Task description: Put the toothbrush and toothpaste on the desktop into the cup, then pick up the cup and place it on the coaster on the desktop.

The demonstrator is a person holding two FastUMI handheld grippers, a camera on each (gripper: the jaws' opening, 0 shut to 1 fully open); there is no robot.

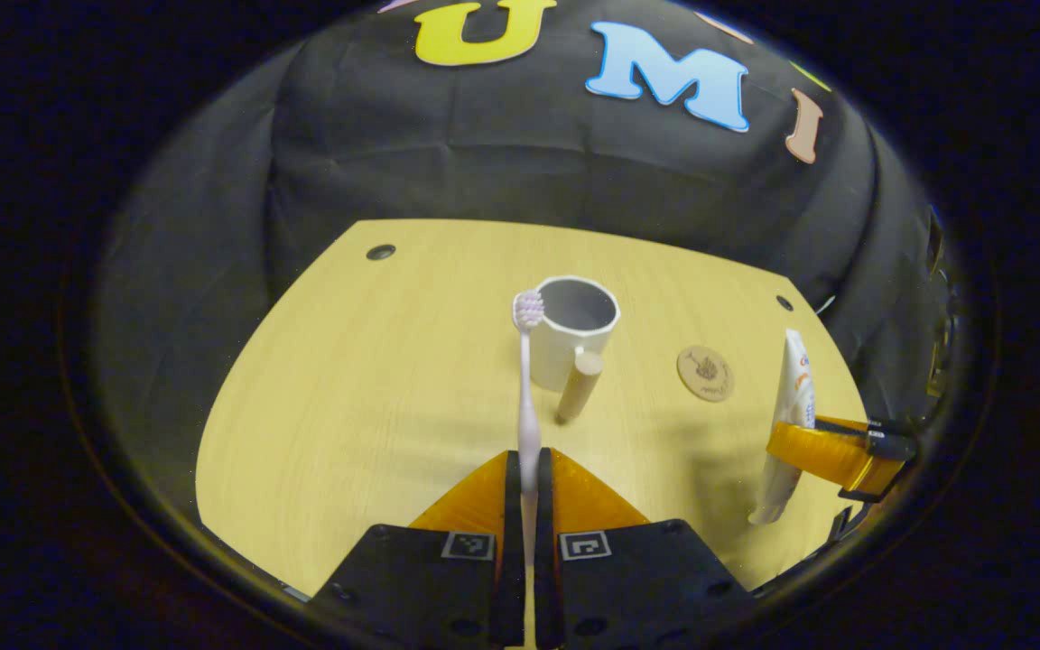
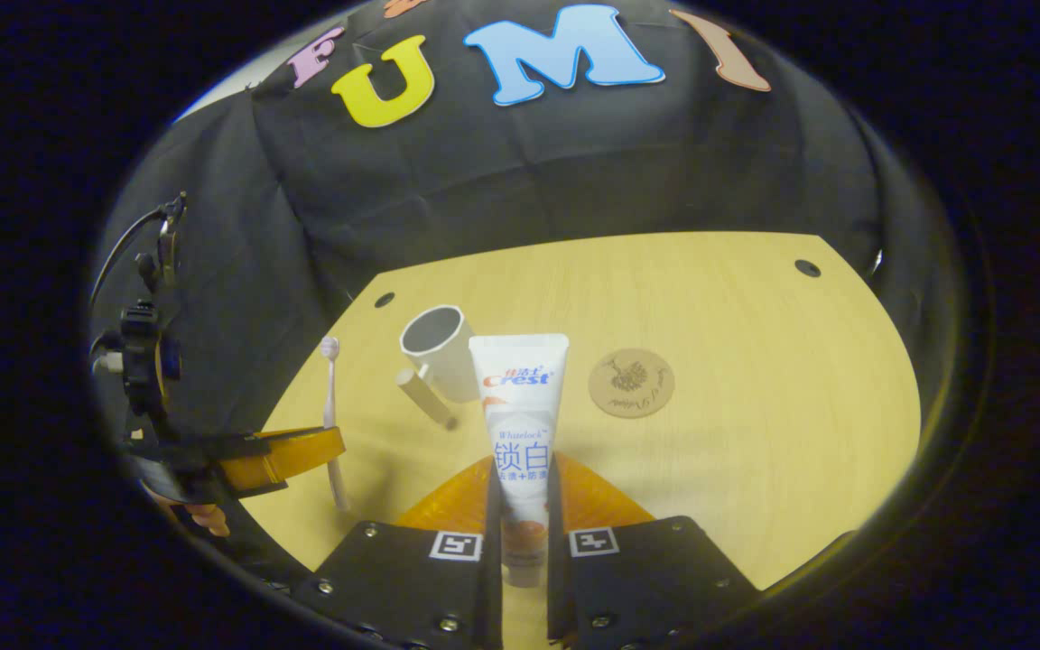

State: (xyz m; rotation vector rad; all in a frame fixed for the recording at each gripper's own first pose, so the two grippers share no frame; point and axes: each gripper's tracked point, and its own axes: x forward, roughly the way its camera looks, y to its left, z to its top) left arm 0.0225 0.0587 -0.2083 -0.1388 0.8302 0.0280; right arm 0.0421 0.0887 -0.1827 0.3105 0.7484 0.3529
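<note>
My left gripper [image 1: 529, 483] is shut on a pale toothbrush [image 1: 527, 379], held upright with its bristled head up, in front of the white cup [image 1: 574, 329]. The cup stands mid-table with a wooden handle [image 1: 580, 386] pointing toward me. My right gripper [image 2: 520, 506] is shut on a white toothpaste tube [image 2: 520, 415], held upright above the table. The round cork coaster [image 2: 631, 383] lies right of the cup. In the left gripper view the right gripper [image 1: 831, 442] and the tube [image 1: 791, 397] hang at the far right. In the right gripper view the left gripper [image 2: 290, 456] holds the toothbrush [image 2: 332, 406] at the left.
The yellow wooden desktop [image 1: 348, 379] has small dark holes near its far corners [image 1: 380, 252]. Black cloth walls close it in behind and at the sides. A hand's fingers [image 2: 204, 516] show below the left gripper in the right gripper view.
</note>
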